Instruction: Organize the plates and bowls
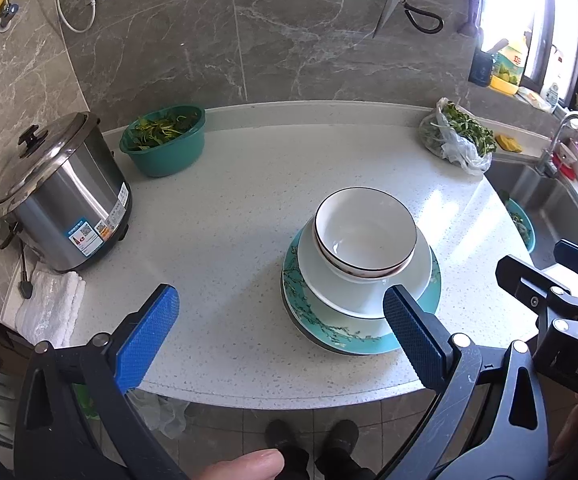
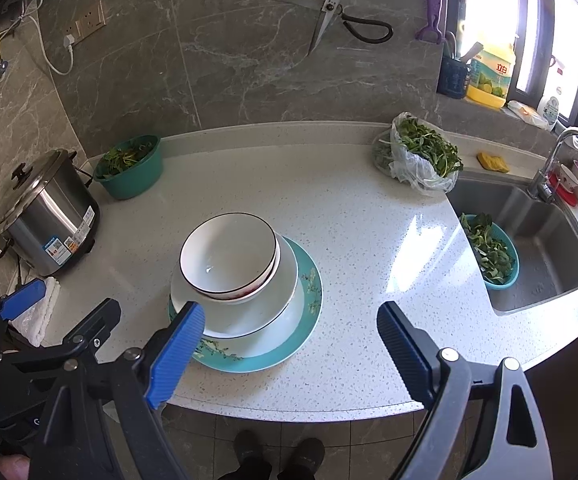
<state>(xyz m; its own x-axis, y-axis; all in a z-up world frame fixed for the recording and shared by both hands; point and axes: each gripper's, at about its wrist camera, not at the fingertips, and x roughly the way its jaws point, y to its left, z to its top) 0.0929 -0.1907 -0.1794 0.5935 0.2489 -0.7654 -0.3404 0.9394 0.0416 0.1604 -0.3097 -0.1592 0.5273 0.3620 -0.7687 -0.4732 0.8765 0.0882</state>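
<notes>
Bowls (image 1: 365, 232) sit nested on a white plate (image 1: 369, 300) atop a teal plate (image 1: 341, 332) – mid-counter (image 1: 229, 220), rice cooker (image 1: 61, 196) at nine o'clock. Left gripper (image 1: 281, 324) and right gripper (image 2: 289, 332) both gape, holding nothing.

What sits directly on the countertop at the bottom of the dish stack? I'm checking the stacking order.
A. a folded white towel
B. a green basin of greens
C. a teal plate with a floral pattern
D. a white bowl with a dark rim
C: the teal floral plate lies flat on the countertop, carrying a white plate and the dark-rimmed bowls nested on top.
</notes>
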